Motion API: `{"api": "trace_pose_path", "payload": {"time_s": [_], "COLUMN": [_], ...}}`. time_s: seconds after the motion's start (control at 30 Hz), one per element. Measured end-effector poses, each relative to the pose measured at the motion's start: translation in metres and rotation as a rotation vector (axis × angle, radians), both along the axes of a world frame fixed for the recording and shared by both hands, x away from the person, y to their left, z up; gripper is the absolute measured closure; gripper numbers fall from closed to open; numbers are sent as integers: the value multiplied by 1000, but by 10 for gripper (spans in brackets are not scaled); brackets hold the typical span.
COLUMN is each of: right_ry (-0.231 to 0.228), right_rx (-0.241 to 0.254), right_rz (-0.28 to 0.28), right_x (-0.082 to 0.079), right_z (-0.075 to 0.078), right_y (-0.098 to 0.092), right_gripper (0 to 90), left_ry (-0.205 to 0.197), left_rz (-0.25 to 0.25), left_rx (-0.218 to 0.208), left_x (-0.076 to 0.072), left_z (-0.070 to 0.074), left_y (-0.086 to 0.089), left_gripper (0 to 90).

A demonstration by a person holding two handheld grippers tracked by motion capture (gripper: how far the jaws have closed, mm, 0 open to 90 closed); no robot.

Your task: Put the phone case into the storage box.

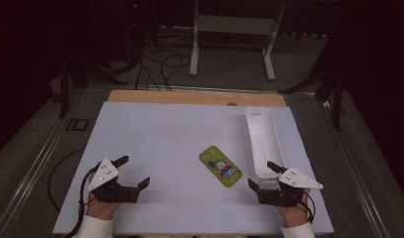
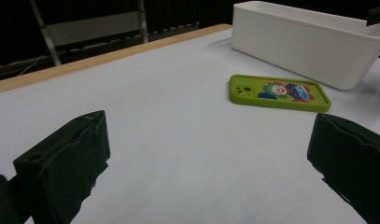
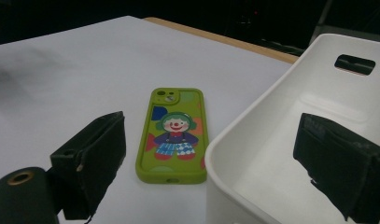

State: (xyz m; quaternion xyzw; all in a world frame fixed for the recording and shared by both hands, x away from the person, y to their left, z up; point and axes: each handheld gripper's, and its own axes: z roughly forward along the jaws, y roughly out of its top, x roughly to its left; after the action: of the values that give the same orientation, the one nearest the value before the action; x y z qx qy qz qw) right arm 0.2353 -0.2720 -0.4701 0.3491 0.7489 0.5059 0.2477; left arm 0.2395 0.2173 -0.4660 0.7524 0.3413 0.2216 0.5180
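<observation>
White bench [image 1: 165, 134] w/ a wooden strip along its far edge. Going left to right in the high view: left claw [image 1: 136, 172] sits low at the near-left corner, held by a hand [image 1: 101, 207] in a white sleeve, jaws spread wide, nothing btwn them. From the left claw's own view the two black jaws stand far apart over bare bench top.

Mid-bench, right of centre: green phone case [image 1: 220, 166], flat, printed side up w/ a clown picture, lying at a diagonal. It's near the white bin [image 1: 263, 140] but not touching it.

Bin is a long narrow tub, running front to back along the right side, handle slot at its far end, looks empty inside.

Right claw [image 1: 259, 175] at the near-right corner, also wide open & holding nothing. In its own view one jaw sits over the bench beside the case, the other over the bin's near end; can't tell if it touches the rim.
</observation>
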Motion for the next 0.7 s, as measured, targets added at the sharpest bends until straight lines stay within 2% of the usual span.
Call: {"api": "trace_pose_path", "payload": {"time_s": [0.17, 0.37, 0.7], "right_ry": [-2, -3, -11], "right_rx": [1, 2, 12], "right_rz": [0, -1, -13], "right_x": [0, 0, 1], "right_z": [0, 1, 1], "right_y": [0, 0, -2], "right_gripper": [94, 94, 94], "left_ry": [-1, 3, 2], "left_rz": [-12, -33, -44], "left_rx": [-5, 9, 7], "left_x": [3, 13, 23], "left_z": [3, 6, 5], "left_y": [-6, -22, -40], "left_gripper": [0, 0, 0]}}
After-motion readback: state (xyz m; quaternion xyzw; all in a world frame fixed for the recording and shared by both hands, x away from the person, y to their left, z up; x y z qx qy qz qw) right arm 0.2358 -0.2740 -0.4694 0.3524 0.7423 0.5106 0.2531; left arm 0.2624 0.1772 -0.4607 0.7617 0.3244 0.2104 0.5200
